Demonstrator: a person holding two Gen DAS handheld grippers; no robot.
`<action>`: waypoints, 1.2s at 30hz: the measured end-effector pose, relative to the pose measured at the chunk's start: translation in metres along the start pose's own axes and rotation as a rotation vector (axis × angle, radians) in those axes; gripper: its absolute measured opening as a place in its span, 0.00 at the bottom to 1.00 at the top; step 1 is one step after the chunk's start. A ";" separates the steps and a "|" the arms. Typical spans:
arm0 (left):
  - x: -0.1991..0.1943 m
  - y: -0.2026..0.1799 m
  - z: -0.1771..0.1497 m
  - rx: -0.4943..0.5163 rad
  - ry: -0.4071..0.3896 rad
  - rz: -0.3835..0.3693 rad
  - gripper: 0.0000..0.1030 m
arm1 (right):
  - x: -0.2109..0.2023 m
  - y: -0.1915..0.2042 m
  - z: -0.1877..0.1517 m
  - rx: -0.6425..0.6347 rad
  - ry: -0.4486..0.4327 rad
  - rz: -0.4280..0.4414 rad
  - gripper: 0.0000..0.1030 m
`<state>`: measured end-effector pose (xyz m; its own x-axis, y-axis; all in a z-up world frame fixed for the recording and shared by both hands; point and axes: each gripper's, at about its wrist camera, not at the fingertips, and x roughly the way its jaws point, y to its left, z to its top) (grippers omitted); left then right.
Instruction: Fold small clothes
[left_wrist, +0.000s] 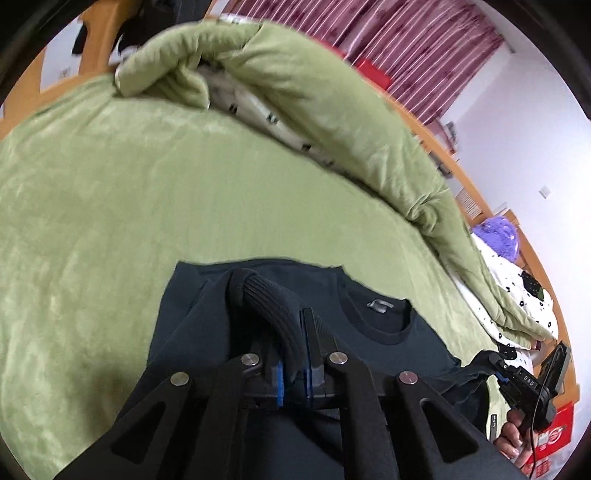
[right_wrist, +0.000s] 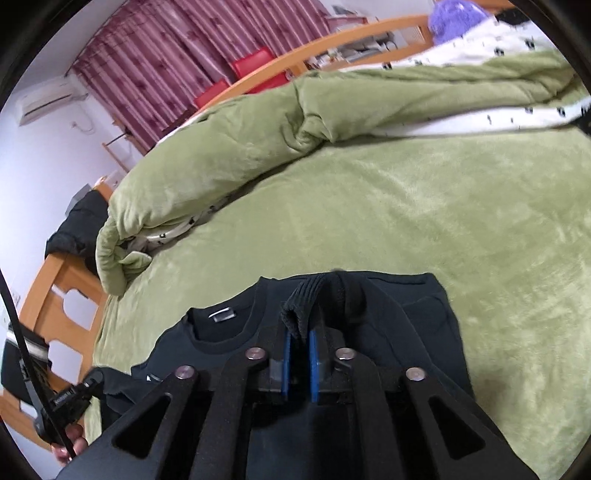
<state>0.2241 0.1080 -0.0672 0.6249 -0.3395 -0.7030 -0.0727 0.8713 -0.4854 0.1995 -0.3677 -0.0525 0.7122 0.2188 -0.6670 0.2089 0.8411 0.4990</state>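
Garment: a dark sweatshirt (left_wrist: 369, 332) lies flat on the green bed cover (left_wrist: 110, 221), at the near edge of the bed, neckline and label facing up.

Neckline: the collar (left_wrist: 384, 317) sits between the two grippers, to the right in the left wrist view and to the left in the right wrist view.

Left gripper (left_wrist: 293, 354): the fingers are nearly closed, clamping a ribbed cuff (left_wrist: 266, 299) between the blue pads; the sleeve rises off the body of the garment toward the camera.

Right gripper (right_wrist: 299, 350): the fingers are nearly closed on the other ribbed cuff (right_wrist: 306, 295), pinched between the blue pads and lifted in the same manner.

Surroundings: a bunched green duvet (right_wrist: 221, 155) with a white patterned lining lies across the far side of the bed, well apart from the garment; the wooden bed frame (right_wrist: 55, 288) and red striped curtains (right_wrist: 166, 55) stand beyond.

Step in hand: judged to be the sleeve fold, with both cuffs held and raised above the chest panel.

Progress: judged early; the body of the garment is still spread full width.

Next move calls for: carrying each cuff inward across the chest, laying the sleeves flat without dragging the body, then opening the fingers.

Caution: the thick ribbing may cling to the pads on release; lower fully before opening.
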 end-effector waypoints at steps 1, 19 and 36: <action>0.007 0.006 0.000 -0.030 0.021 -0.011 0.16 | 0.004 -0.003 0.000 0.013 -0.005 0.010 0.25; 0.017 0.013 0.001 0.068 -0.048 0.152 0.47 | 0.028 -0.002 -0.020 -0.290 0.031 -0.194 0.47; 0.073 0.018 0.001 0.221 0.018 0.174 0.45 | 0.088 -0.021 -0.005 -0.325 0.126 -0.235 0.52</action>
<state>0.2695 0.0989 -0.1265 0.6036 -0.1822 -0.7762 -0.0053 0.9726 -0.2324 0.2545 -0.3641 -0.1243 0.5787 0.0445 -0.8143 0.1186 0.9833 0.1381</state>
